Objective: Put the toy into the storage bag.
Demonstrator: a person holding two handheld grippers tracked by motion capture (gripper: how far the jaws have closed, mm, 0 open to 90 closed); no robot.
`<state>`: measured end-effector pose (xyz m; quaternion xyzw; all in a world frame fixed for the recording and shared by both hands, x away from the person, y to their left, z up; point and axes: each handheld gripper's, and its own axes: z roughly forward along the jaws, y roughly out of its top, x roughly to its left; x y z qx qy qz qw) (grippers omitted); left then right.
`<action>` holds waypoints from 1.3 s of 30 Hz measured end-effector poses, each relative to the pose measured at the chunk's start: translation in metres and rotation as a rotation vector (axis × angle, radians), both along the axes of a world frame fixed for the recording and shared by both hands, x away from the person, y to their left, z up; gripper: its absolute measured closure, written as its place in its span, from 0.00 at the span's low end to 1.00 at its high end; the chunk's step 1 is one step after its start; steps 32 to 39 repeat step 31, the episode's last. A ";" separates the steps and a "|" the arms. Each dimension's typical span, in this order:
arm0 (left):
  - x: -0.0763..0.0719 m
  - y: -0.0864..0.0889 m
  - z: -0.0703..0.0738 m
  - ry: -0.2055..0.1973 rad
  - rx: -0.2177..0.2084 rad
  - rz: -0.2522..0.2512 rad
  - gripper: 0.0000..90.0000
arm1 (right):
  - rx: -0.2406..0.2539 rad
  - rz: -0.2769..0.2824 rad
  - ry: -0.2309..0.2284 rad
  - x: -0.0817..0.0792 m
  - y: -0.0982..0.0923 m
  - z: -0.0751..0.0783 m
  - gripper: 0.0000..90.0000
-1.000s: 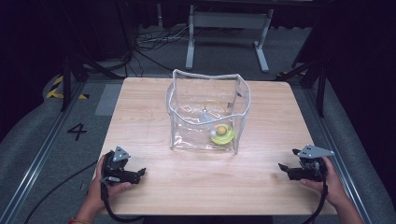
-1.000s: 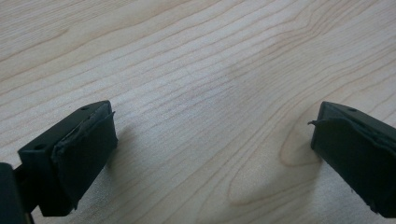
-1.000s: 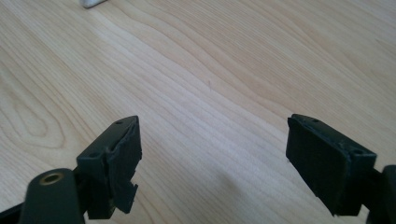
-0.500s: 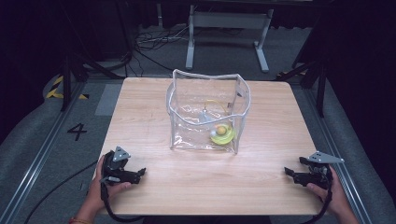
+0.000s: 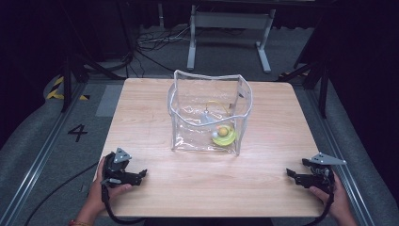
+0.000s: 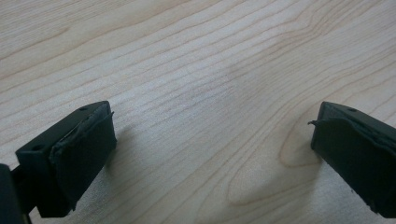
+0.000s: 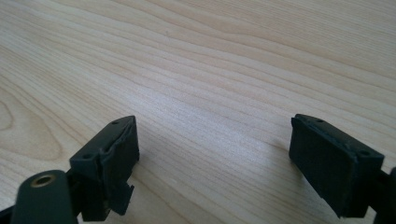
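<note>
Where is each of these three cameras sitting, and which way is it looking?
High view: above the person's side, facing forward and down on the table and clear bag; both hands, left gripper and right gripper show.
Left gripper view: rides the left gripper, looking along its open jaws at bare wood.
Right gripper view: rides the right gripper, likewise.
All three share the tabletop.

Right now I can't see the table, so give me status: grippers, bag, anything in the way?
Left gripper and right gripper: jaws open, empty, low at near table corners. Clear bag upright mid-table, small yellow-green item inside. Nothing in the way.
</note>
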<state>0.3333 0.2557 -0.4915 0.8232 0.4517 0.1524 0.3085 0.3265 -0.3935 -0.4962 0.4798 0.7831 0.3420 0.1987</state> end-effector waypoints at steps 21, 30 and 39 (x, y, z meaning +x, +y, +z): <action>0.000 -0.002 -0.001 -0.012 -0.003 0.019 0.00 | 0.000 -0.001 0.000 0.000 0.000 0.000 0.18; 0.000 -0.002 -0.001 -0.013 -0.003 0.021 0.00 | 0.000 0.000 0.000 0.000 0.000 0.000 0.18; 0.000 -0.002 -0.001 -0.013 -0.004 0.020 0.00 | 0.000 -0.001 0.000 0.000 0.000 0.000 0.18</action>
